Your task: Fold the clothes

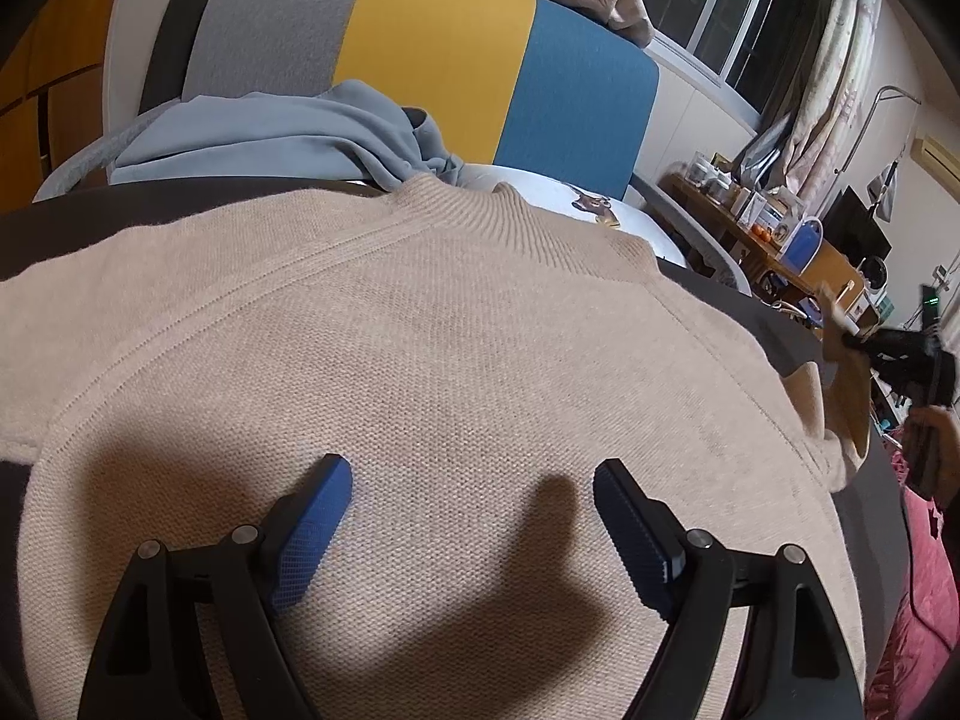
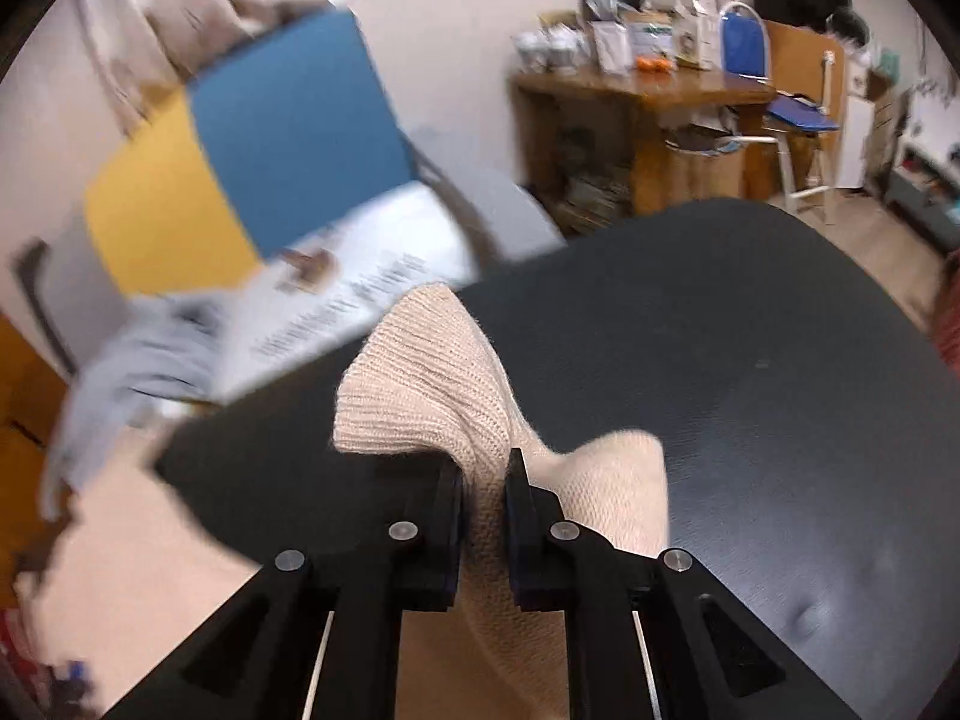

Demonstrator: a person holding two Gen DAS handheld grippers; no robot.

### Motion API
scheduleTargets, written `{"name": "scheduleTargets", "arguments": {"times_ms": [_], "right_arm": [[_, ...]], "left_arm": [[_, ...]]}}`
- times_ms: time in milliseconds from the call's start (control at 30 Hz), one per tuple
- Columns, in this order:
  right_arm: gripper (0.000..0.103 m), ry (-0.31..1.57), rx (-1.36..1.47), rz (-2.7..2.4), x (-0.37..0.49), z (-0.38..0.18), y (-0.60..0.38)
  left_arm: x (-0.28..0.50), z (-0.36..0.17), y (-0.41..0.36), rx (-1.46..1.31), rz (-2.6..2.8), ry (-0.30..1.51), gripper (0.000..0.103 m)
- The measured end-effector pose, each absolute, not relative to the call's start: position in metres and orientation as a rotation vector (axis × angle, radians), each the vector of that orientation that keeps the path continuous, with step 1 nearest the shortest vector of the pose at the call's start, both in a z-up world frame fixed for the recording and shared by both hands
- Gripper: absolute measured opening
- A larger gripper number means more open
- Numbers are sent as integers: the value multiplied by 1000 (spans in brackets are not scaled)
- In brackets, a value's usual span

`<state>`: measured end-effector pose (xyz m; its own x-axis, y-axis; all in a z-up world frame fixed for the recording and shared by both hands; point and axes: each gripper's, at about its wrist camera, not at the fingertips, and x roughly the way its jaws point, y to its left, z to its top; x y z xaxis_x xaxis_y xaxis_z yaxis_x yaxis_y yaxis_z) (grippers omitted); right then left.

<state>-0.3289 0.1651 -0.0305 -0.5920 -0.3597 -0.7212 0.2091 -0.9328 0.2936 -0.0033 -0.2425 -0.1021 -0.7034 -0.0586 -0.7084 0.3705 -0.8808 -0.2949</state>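
A beige knit sweater [image 1: 420,324] lies spread over the dark table [image 1: 54,228], collar toward the far side. My left gripper [image 1: 471,471] hovers open just above the sweater's body, nothing between its blue pads [image 1: 312,528]. In the right wrist view my right gripper [image 2: 485,468] is shut on the sweater's ribbed sleeve cuff [image 2: 420,378], lifted above the dark table [image 2: 750,360]. That same right gripper [image 1: 852,339] shows at the right edge of the left wrist view, with the sleeve [image 1: 840,396] hanging from it and a hand [image 1: 936,438] on its handle.
A grey-blue hoodie [image 1: 288,138] lies bunched beyond the sweater's collar, by a white printed garment [image 1: 576,204]. A chair back [image 1: 438,60] in grey, yellow and blue stands behind the table. At right are a cluttered wooden desk [image 2: 648,90] and red fabric [image 1: 924,588].
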Motion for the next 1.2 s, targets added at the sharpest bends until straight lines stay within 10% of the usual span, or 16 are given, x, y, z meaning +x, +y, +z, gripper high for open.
{"name": "scheduleTargets", "arguments": {"times_ms": [300,433,667,1200], "right_arm": [[13,-425,970,-2167,-235,-6,58],[13,-370,972,-2003,-193,-23,-18],[45,-230,1036,-1891,-144,-63,-81],[72,-344,1071,-1937,-103,-115,-13]], "left_arm": [[0,-102,-249,1059,-2645,689,84],[6,-104,-274,1020,-2694,1014,84],[8,-107,-323,936,-2631,1559,84],[-51,-103,-268,1384,-2761,1208,74]]}}
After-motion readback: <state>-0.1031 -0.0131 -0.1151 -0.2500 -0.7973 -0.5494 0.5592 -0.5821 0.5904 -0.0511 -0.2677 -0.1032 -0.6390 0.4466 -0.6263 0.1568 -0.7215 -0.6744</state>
